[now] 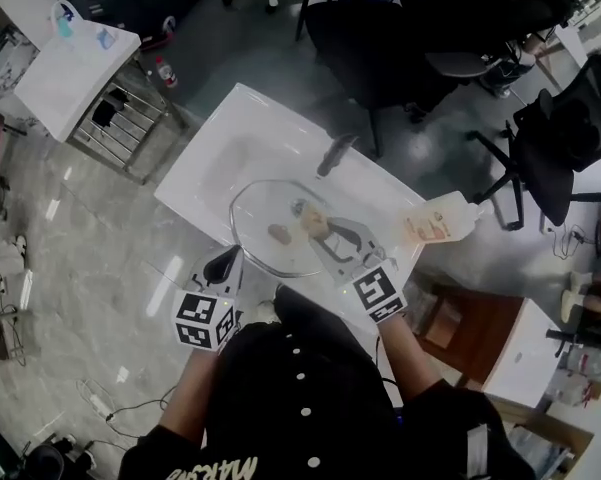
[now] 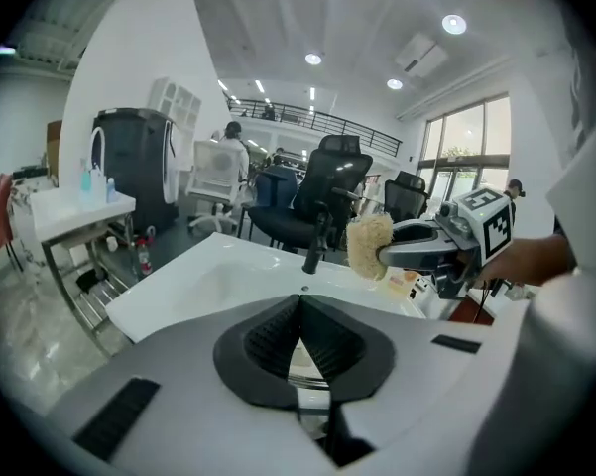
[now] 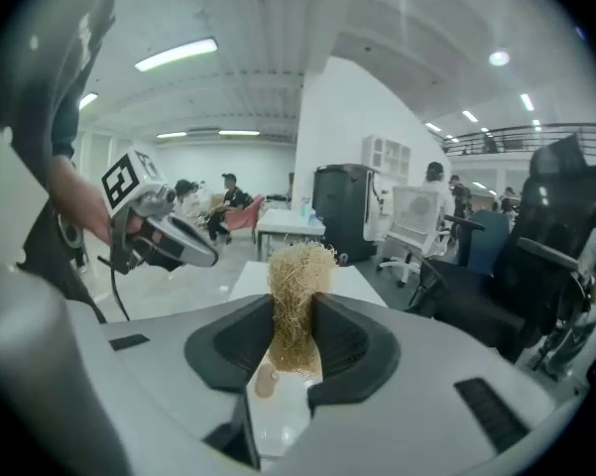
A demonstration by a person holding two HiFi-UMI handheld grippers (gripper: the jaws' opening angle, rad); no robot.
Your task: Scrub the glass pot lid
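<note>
Item: glass pot lid [image 1: 263, 208]; round, clear, thin metal rim.
Location: raised above the white sink [image 1: 220, 153], in front of the wearer; tilt hard to judge from above.
Left tongs: left gripper [image 2: 299, 317]; jaws pressed together on the lid's rim at its near-left edge.
Right tongs: right gripper [image 3: 296, 330]; jaws clamped on a pale fibrous scrubber [image 3: 299, 266], tuft standing out past the tips.
Scrubber position: over the lid's face in the head view; contact with the glass not certain.
Stiffness: judged rigid, no give under pressure.
Weight: judged moderate, and awkward when pinched at one edge only, so likely to swing or twist under a hard scrub.
Grip quality: smooth glass and metal, probably slippery once wet or soapy.
Fragility: breakable; risk from a knock on the basin or the black faucet [image 1: 336, 154].
Best hold: the rim, taken deep between the pads, opposite the scrubbing side.
Surface: glossy white basin top; squeeze bottle [image 1: 442, 222] at its right end.
Room: open office; polished grey floor, black swivel chairs [image 1: 380, 38], white side table [image 1: 75, 68] at left, ceiling lights, people far off.
</note>
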